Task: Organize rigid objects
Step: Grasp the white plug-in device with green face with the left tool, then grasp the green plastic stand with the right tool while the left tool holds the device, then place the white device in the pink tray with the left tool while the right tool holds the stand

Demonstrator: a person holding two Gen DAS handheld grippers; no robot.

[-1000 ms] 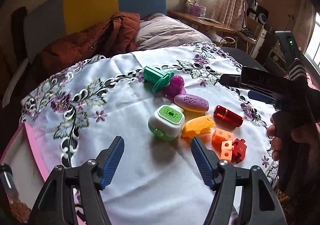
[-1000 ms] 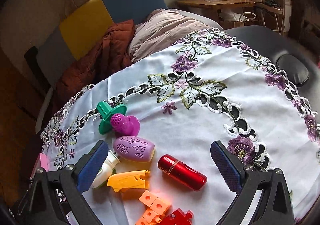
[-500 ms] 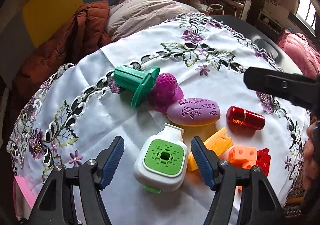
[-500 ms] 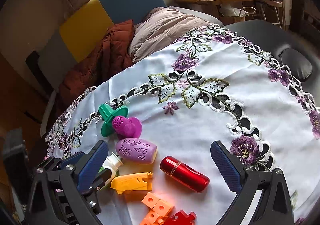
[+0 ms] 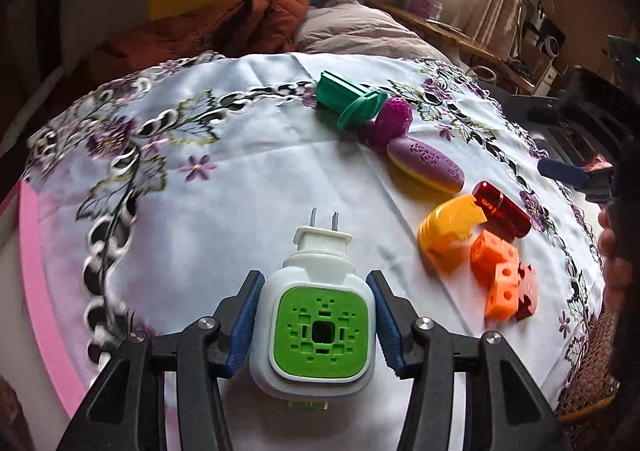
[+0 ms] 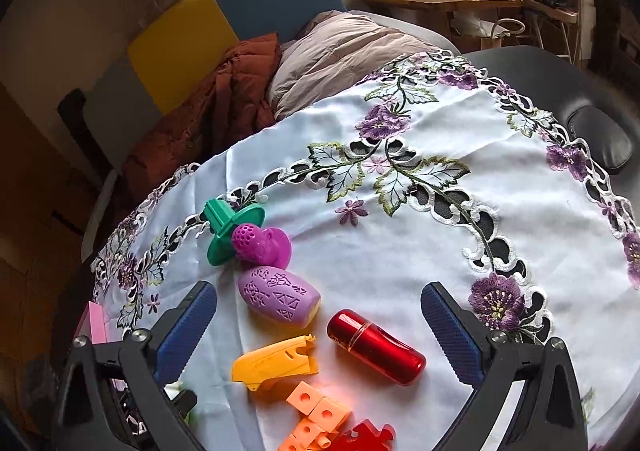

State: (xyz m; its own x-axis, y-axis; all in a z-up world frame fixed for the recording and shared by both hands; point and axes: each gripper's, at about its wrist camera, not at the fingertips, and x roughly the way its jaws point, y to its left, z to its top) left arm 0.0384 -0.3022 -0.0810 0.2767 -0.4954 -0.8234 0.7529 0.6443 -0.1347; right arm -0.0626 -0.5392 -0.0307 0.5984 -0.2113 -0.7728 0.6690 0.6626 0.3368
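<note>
My left gripper (image 5: 316, 327) is shut on a white plug-in device with a green face (image 5: 318, 325), its two prongs pointing away. On the cloth lie a green stamp-shaped piece (image 5: 352, 103), a magenta knobbly piece (image 5: 390, 121), a purple oval (image 5: 426, 167), a red cylinder (image 5: 502, 209), a yellow piece (image 5: 448, 227), orange cubes (image 5: 498, 271) and a dark red puzzle piece (image 5: 528, 289). My right gripper (image 6: 320, 331) is open above the purple oval (image 6: 278, 297), the yellow piece (image 6: 276, 363) and the red cylinder (image 6: 376, 347), touching none.
The round table has a white embroidered cloth (image 6: 400, 235) with floral cut-outs. A pink board edge (image 5: 36, 263) runs along the left. Behind are a rust-coloured blanket (image 6: 208, 107), a pillow and a chair back. The other gripper and hand show at the right edge of the left wrist view (image 5: 592, 179).
My left gripper has moved in around the white and green plug-in device, closed on it and carried it left, away from the other pieces. The right gripper has barely moved.
</note>
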